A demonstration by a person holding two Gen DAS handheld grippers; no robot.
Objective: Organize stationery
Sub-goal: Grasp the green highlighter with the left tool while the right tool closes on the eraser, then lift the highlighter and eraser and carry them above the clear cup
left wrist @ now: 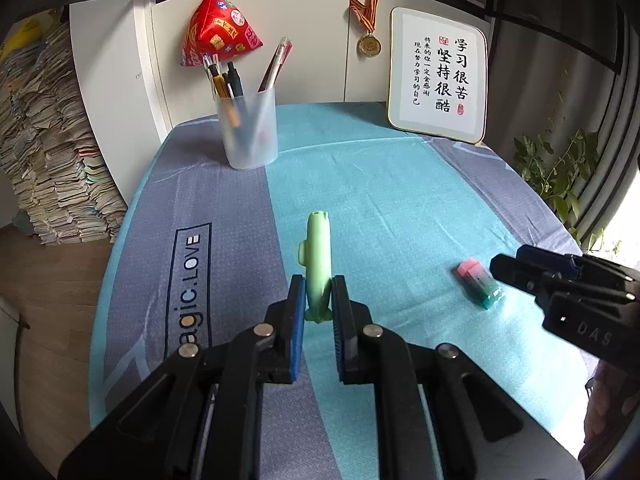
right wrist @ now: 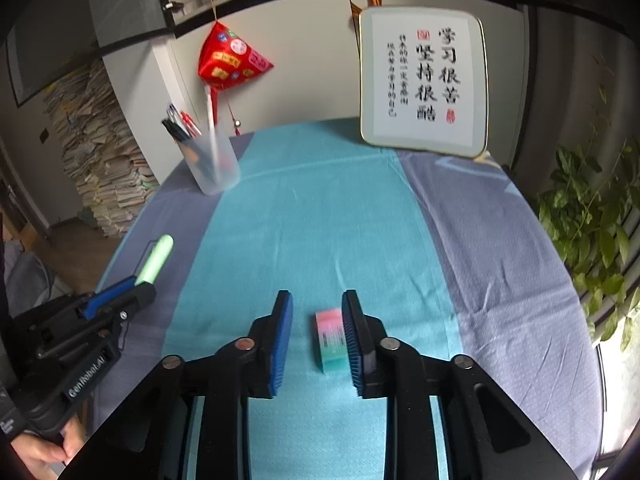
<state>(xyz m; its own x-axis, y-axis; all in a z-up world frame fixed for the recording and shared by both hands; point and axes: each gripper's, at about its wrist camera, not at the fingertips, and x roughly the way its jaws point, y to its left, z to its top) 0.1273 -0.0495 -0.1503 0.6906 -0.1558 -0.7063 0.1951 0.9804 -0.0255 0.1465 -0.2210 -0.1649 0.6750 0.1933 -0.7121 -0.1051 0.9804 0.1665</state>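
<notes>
My left gripper (left wrist: 319, 286) is shut on a light green pen-like stationery item (left wrist: 318, 256) and holds it above the table, pointing away; it also shows in the right wrist view (right wrist: 155, 259). My right gripper (right wrist: 316, 300) is open, low over the table, with a pink-and-teal eraser (right wrist: 331, 340) lying between its fingers, close to the right finger. The eraser (left wrist: 479, 282) also shows in the left wrist view, just in front of the right gripper (left wrist: 505, 268). A frosted pen cup (left wrist: 248, 130) with several pens stands at the table's far left.
The table wears a teal and grey cloth (left wrist: 380, 184). A framed calligraphy sign (left wrist: 438, 76) leans at the far right. A red pyramid ornament (left wrist: 218, 32) and a medal (left wrist: 369, 45) hang on the wall. A plant (right wrist: 592, 216) stands right; stacked papers (left wrist: 52, 152) left.
</notes>
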